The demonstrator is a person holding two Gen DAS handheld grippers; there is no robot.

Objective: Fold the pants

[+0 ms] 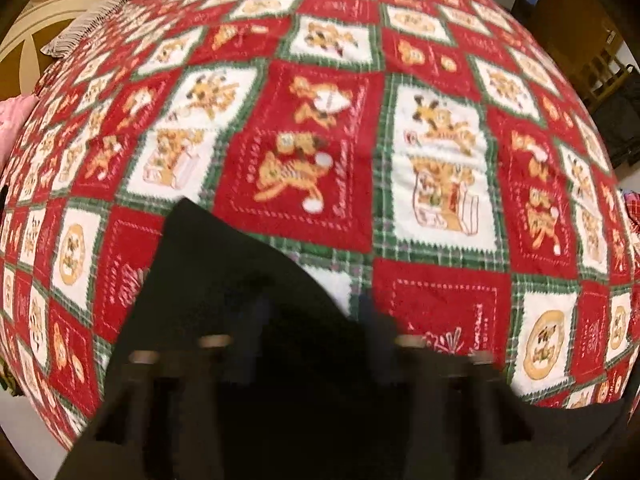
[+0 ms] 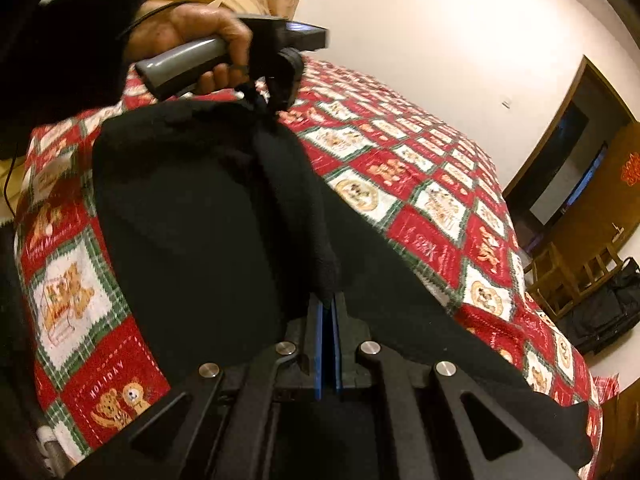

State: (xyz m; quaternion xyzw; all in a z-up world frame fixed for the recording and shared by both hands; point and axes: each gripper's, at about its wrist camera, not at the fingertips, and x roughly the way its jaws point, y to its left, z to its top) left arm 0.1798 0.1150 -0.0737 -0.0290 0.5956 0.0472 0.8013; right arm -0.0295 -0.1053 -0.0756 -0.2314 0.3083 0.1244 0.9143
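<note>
The right gripper (image 2: pixel 328 300) stood nearest in its own view, its blue pads pressed together on a fold of the black pants (image 2: pixel 192 208), so it had a firm pinch of cloth. The pants lay spread across the near part of the bed's red quilt (image 2: pixel 420 176), rumpled and lifted into a ridge running away from that pinch. At the far end of the ridge the left gripper (image 2: pixel 276 108), held in a hand (image 2: pixel 192 36), pointed down into the bunched cloth. In the left view blur hid its fingers; black cloth covered the space between them, and I could not tell whether they had closed on it. As a judgement, the fold was barely begun: both ends were being taken up, but no neat fold lay flat yet.
</note>
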